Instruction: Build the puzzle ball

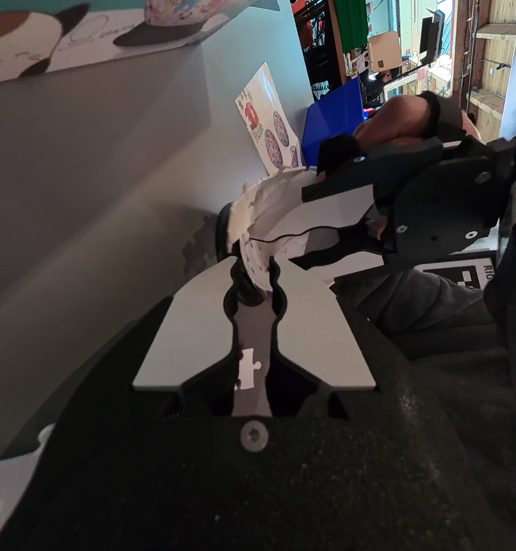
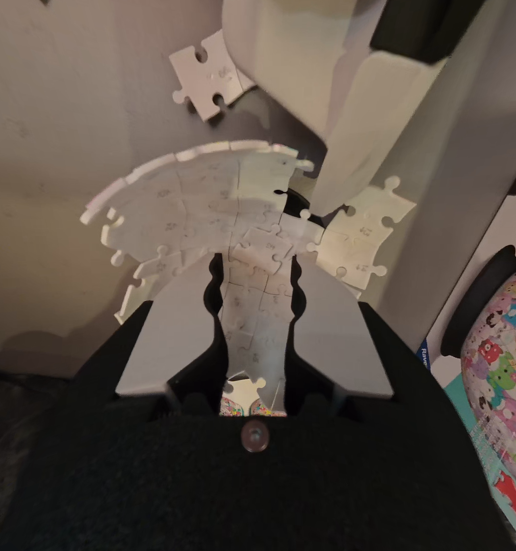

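Both grippers' fingers on the half-built puzzle ball (grip itself hidden, rim blurred).

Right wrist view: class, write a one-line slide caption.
Right gripper pinches a piece on the half-built white puzzle shell; a loose piece lies beyond.

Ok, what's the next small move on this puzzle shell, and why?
Probably ease the right gripper forward to press the skewed piece flat into the white shell. The piece lies tilted over its neighbours, tabs unseated, and the left gripper is at the shell's rim to brace it.
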The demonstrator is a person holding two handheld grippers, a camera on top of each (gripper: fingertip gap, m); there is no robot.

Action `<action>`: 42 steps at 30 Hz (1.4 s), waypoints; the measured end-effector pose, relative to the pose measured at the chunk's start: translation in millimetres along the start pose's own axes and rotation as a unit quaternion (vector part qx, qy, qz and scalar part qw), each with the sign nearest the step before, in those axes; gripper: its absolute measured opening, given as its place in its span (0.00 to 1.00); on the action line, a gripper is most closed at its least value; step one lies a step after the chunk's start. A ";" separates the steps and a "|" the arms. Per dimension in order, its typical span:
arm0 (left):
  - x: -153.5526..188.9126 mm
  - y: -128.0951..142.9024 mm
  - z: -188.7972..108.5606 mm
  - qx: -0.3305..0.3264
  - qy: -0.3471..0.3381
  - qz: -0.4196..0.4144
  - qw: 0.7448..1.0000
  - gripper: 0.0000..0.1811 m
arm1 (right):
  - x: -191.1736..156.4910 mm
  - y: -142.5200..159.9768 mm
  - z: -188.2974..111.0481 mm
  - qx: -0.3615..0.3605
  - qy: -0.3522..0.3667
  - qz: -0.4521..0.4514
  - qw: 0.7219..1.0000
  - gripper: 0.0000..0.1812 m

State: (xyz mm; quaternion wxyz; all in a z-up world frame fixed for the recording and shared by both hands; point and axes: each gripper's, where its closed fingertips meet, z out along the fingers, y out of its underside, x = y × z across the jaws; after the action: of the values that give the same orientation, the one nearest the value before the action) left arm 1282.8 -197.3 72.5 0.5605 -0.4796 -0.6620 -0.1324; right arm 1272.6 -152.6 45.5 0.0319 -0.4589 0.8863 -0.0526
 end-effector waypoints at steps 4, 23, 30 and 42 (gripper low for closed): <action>-0.2 -1.7 -3.8 0.006 0.000 -0.002 1.000 0.10 | 0.2 2.8 1.3 -0.007 0.001 -0.003 1.000 0.17; 14.4 -4.2 -21.9 0.002 -0.056 0.041 0.998 0.14 | 37.9 4.9 -49.6 0.093 0.096 0.027 0.991 0.14; 61.7 -1.9 -43.1 0.034 -0.171 0.110 0.978 0.22 | 34.7 41.8 -60.3 0.162 0.057 0.189 0.967 0.23; 99.6 98.7 -52.3 0.027 -0.217 0.104 0.970 0.22 | -47.1 40.6 -41.4 0.200 -0.035 0.255 0.945 0.24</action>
State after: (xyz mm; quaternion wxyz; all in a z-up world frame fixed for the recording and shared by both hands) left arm 1401.1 -136.2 140.9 0.4270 -0.5478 -0.7176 0.0512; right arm 1262.6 -88.2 82.0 0.1662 -0.2037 0.9432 -0.2030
